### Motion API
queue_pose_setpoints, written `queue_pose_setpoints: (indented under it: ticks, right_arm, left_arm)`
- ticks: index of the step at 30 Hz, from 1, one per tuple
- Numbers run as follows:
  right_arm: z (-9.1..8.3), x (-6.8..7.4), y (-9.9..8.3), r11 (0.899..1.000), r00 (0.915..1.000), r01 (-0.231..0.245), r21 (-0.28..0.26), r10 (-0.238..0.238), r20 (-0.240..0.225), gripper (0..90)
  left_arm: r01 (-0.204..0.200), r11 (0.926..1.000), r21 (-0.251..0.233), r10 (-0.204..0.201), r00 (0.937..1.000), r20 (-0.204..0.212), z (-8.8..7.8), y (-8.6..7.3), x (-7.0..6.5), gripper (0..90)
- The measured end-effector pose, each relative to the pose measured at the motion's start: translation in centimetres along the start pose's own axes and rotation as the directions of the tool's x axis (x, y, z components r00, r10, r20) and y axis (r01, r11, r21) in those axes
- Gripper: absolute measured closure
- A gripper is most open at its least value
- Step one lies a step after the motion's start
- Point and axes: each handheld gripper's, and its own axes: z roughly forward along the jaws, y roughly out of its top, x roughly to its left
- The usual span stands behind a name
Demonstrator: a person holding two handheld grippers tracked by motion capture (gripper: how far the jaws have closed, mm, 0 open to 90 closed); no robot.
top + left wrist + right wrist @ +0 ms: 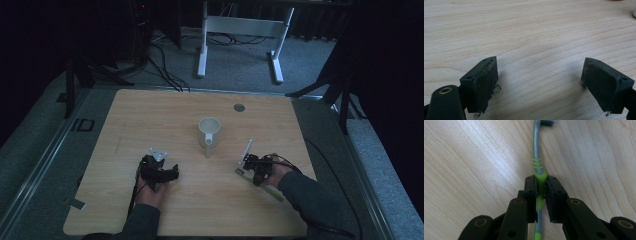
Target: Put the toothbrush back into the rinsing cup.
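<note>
Looking at it now, the right tool [541, 188] is clamped on a green-grey toothbrush [538, 162] lying low over the counter [150, 115], while the left tool [539, 82] sits wide with nothing in it. Guessing the white mug [209, 131] mid-counter is the destination; that part's not done.

A light wood-grain tabletop [150, 115] with rounded corners carries few things. A white mug [209, 131] stands near its middle, handle toward the near side. A small grey round disc [239, 107] sits flush in the far part, right of centre. A green-and-grey toothbrush [538, 167] lies at the near right.
</note>
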Motion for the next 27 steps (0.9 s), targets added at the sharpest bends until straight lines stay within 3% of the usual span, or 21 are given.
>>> queue_pose_setpoints:
  ticks: [16,27]
  right_arm:
    - [0.17,0.54,0.36,0.999,0.9992,0.025,0.024,-0.025,0.032,80.6]
    - [-0.39,0.55,0.11,1.000,0.9994,0.014,0.004,-0.014,0.031,81.0]
  left_arm:
    - [0.000,1.0000,0.000,0.000,1.0000,0.000,0.00,0.00,0.00,14.6]
    - [0.000,1.0000,0.000,0.000,1.0000,0.000,0.00,0.00,0.00,14.6]
